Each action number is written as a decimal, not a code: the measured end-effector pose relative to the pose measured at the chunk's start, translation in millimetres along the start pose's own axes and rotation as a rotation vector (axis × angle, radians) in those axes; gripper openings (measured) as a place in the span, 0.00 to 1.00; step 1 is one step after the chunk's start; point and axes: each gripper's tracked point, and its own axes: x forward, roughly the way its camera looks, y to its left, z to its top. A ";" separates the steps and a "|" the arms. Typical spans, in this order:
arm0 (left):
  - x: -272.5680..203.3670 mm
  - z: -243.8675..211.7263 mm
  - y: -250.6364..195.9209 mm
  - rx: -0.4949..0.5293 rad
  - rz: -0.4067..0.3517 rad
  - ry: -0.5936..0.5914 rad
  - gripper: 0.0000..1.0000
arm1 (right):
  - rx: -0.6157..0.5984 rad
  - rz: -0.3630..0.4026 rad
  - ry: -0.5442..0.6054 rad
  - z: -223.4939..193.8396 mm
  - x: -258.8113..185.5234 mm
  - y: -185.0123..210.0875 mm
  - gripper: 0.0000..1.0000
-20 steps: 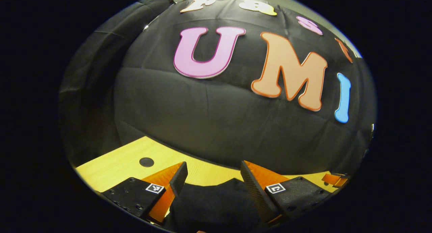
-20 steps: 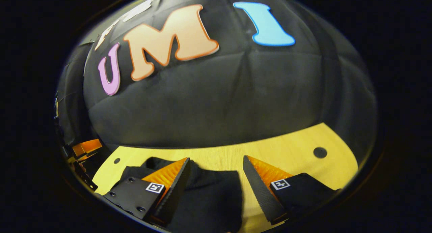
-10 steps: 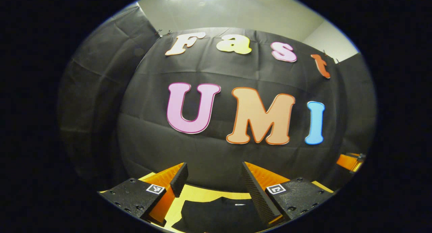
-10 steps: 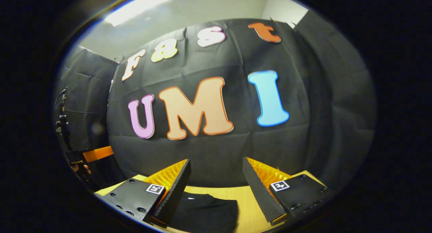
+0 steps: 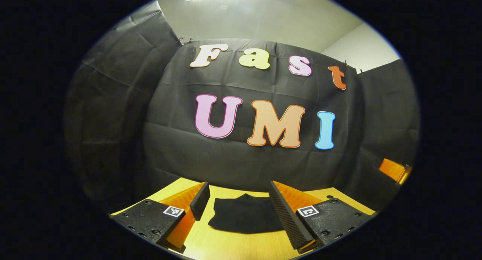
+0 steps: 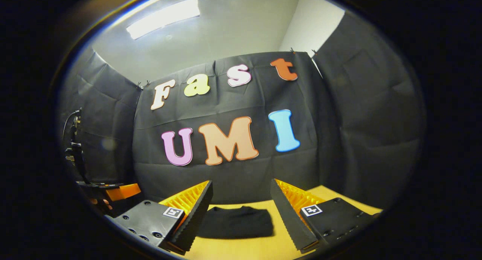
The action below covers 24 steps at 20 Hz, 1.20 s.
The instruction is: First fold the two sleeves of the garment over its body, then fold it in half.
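A black garment (image 5: 244,215) lies folded into a compact block on the yellow wooden table (image 5: 241,245); in the right gripper view the same garment (image 6: 235,222) rests flat beyond the fingers. My left gripper (image 5: 238,207) is open, held back from the cloth with nothing between its fingers. My right gripper (image 6: 241,209) is open too, apart from the garment. The left gripper's orange part (image 6: 120,191) appears at the left edge of the right gripper view, with fingers of a hand (image 6: 101,203) under it. The right gripper's orange part (image 5: 393,169) shows at the right edge of the left gripper view.
The booth's black cloth wall (image 5: 241,162) stands right behind the table's far edge. A small dark hole (image 5: 330,196) marks the tabletop at the right. A black stand with cables (image 6: 75,147) rises at the left of the right gripper view.
Both grippers have drawn back and tilted up from the garment, which they hung just over a second ago. The cloth now lies farther off, whole and folded, between each pair of fingers.
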 end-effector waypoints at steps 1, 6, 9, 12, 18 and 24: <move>-17.7 2.9 2.8 0.005 -0.005 0.000 0.93 | 0.009 0.002 0.003 -7.5 -18.9 9.6 0.97; -98.5 -4.0 4.7 0.056 -0.051 0.014 0.92 | -0.068 -0.017 0.010 -40.8 -102.5 43.2 0.97; -128.0 -12.3 -2.3 0.060 -0.095 0.036 0.93 | -0.043 -0.008 0.024 -51.7 -136.1 56.5 0.96; -137.5 1.2 -3.2 0.060 -0.081 0.007 0.93 | -0.061 0.010 0.022 -48.8 -146.6 54.2 0.97; -138.9 12.9 -1.6 -0.005 0.089 -0.012 0.93 | -0.054 0.100 -0.018 -26.0 -147.4 24.2 0.97; -149.2 16.0 -11.2 -0.030 0.163 -0.041 0.92 | -0.067 0.159 -0.005 -38.2 -130.8 -0.6 0.97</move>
